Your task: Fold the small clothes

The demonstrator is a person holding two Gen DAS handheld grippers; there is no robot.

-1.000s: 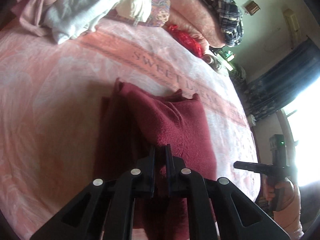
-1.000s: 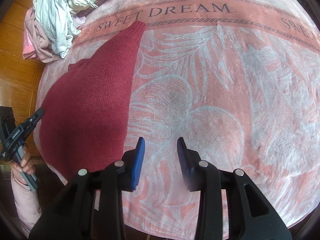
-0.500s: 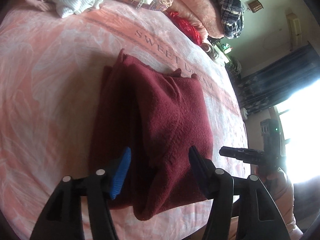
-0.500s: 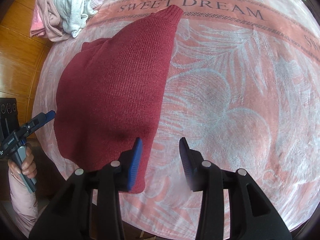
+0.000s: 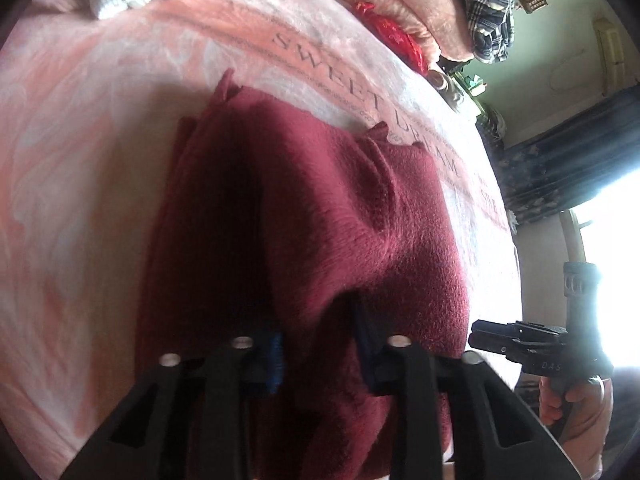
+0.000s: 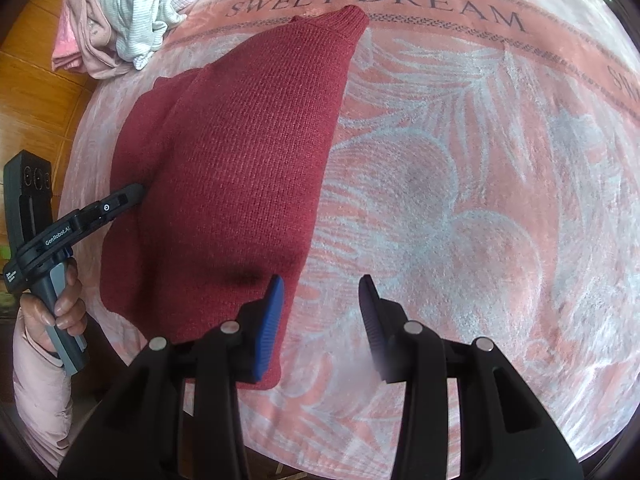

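Observation:
A dark red knit sweater (image 6: 240, 152) lies folded lengthwise on the pink "SWEET DREAM" blanket (image 6: 460, 200). In the left wrist view the sweater (image 5: 320, 220) fills the middle, and my left gripper (image 5: 320, 344) is open with its jaws astride a raised fold at the near edge; the fingertips are partly buried in the cloth. My right gripper (image 6: 322, 320) is open and empty, its left finger (image 6: 270, 320) over the sweater's near right corner. The left gripper also shows in the right wrist view (image 6: 120, 200) at the sweater's left edge.
A heap of white and pink clothes (image 6: 116, 16) lies at the far left corner of the bed. Pillows, a red cloth (image 5: 392, 36) and a plaid garment (image 5: 488, 4) are piled at the bed's far side. Dark curtains and a bright window (image 5: 612, 240) stand to the right.
My left gripper opened, letting go of the sweater edge, then pushed forward into the cloth with its jaws partly narrowed. My right gripper drifted left toward the sweater's corner.

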